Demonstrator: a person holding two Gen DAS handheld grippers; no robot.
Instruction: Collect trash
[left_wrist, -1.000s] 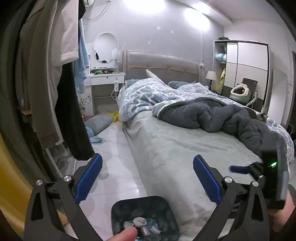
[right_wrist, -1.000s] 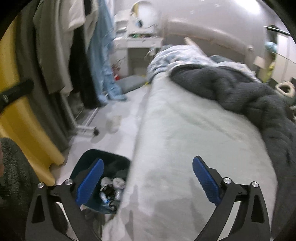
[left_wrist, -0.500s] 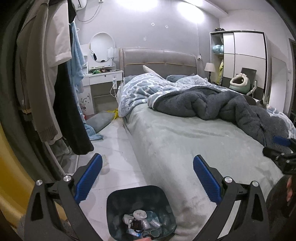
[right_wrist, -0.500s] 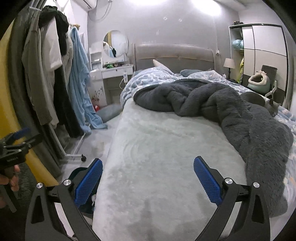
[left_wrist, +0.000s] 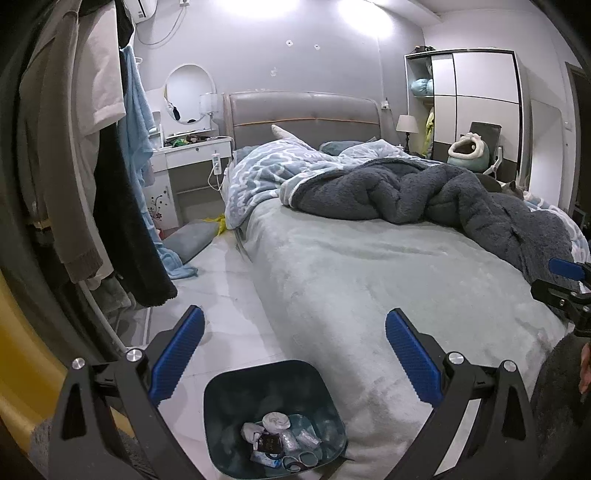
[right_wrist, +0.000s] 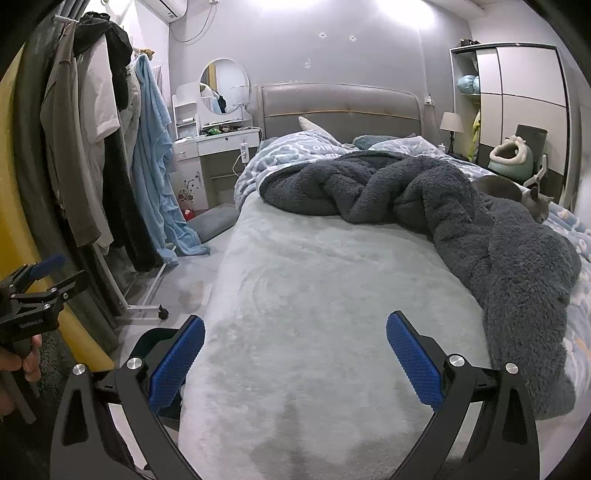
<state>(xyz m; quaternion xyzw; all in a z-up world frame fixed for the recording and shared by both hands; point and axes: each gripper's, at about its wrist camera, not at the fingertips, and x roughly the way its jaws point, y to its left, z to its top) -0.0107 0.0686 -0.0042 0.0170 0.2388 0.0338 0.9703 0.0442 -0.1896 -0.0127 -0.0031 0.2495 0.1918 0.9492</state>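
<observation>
The left gripper (left_wrist: 294, 345) is spread wide and holds nothing. It hangs above the dark bin (left_wrist: 275, 417) on the floor. The trash (left_wrist: 280, 437) lies inside the bin: wads of paper and small wrappers. The right gripper (right_wrist: 295, 349) is spread wide too, with nothing in it, over the soft grey bed (right_wrist: 325, 302).

I see no loose trash on the bed or on the floor, so a claw could grab the wrong thing, like the fluffy dark blanket (right_wrist: 480, 236). The bin stands right against the bed, so a bump could tip it and spill it. A grey cat (right_wrist: 517, 194) rests on the bed's far side and might get scared.

Clothes (right_wrist: 92, 155) hang on a rack. A white desk (right_wrist: 218, 142) stands by the wall.
</observation>
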